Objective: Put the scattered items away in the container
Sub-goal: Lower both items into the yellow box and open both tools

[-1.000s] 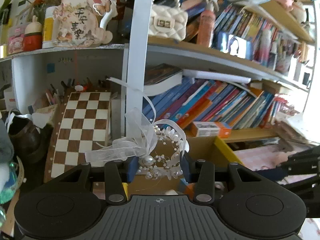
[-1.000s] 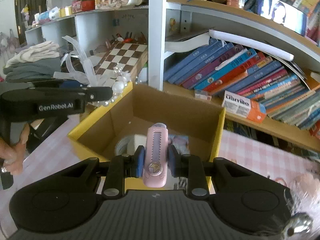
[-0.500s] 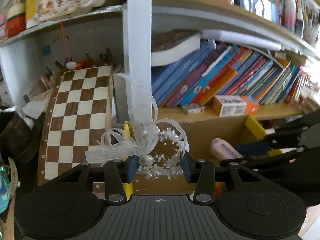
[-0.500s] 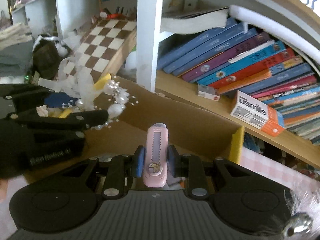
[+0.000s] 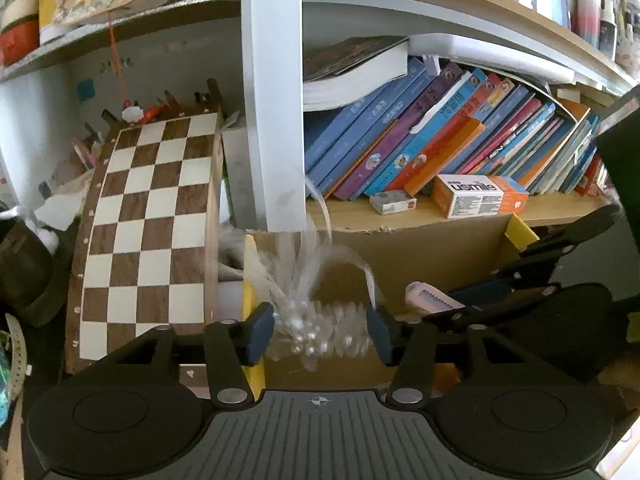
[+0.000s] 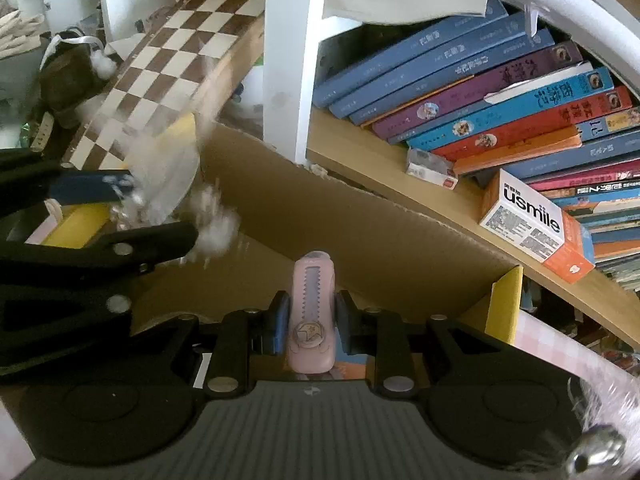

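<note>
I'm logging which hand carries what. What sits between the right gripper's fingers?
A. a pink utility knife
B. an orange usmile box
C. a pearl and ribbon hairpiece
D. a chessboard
A: the right gripper is shut on the pink utility knife, above the cardboard box.

Right gripper (image 6: 308,322) clamped on pink cutter (image 6: 311,312) over cardboard box (image 6: 360,232), with left gripper (image 6: 132,216) at left opening around blurred white beaded ribbon (image 6: 208,220), books (image 6: 480,88) behind.
</note>
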Demonstrator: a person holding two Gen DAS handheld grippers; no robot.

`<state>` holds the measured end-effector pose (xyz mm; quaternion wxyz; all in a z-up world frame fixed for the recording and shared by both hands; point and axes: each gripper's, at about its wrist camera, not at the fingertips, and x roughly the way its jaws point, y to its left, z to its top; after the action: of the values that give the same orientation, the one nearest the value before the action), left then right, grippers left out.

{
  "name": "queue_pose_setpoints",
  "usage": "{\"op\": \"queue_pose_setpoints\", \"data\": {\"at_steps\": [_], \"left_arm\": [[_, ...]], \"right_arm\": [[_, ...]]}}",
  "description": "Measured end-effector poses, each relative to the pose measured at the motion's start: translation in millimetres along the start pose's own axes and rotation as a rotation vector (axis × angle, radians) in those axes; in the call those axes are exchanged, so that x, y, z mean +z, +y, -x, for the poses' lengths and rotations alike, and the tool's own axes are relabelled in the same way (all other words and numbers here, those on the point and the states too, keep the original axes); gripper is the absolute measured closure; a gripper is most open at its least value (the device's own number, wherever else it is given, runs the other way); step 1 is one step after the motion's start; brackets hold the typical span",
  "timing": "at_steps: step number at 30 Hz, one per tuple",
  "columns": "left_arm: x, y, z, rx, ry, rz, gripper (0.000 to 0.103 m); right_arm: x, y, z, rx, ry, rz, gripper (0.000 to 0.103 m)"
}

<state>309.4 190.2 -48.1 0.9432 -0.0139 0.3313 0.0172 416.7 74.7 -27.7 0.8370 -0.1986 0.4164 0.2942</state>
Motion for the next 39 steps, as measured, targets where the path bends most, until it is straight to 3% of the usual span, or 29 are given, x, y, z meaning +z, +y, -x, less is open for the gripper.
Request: {"op": "queue_pose_setpoints", "data": {"at_steps": [9,14,20,21,22,24,27,39], "left_arm": [[-3.9,5.2,11.7,-0.05,-0.014,0.031,0.044],[-8.3,2.9,32.5,-0.076,-0.053,0.03,0.027],[-11.8,4.0,48.9,-0.073,-0.074,0.028,0.025],[-11.7,5.1,50.2,-0.072,-0.075,0.03,0.025],[-12.2,6.5,51.8,-0.069,-0.076,0.034,0.025],[-13.3,9.0,55.0,-0.06,-0.078,0.042,0.025],[-14.6,13.0,59.4,-0.053,-0.079,0.06,0.025],[-20.8,8.2,85.9,-0.054,-0.108,0.043,0.024]], "right_arm": [[1.7,-0.9,-11.7,0.019,0.028,0.002,0.079],[5.2,5.0,-16.6,0.034,0.023,0.02,0.08],[6.2,20.8,-20.8,0.04,0.022,0.095,0.08],[6.6,21.1,-19.8,0.039,0.013,0.093,0.076],[7.0,21.6,-18.2,0.031,-0.002,0.089,0.061],[7.5,22.8,-12.8,0.037,-0.024,0.087,0.045],[7.7,24.7,-4.9,0.047,-0.036,0.096,0.04],[-9.3,23.0,37.8,-0.009,-0.089,0.027,0.035]]}}
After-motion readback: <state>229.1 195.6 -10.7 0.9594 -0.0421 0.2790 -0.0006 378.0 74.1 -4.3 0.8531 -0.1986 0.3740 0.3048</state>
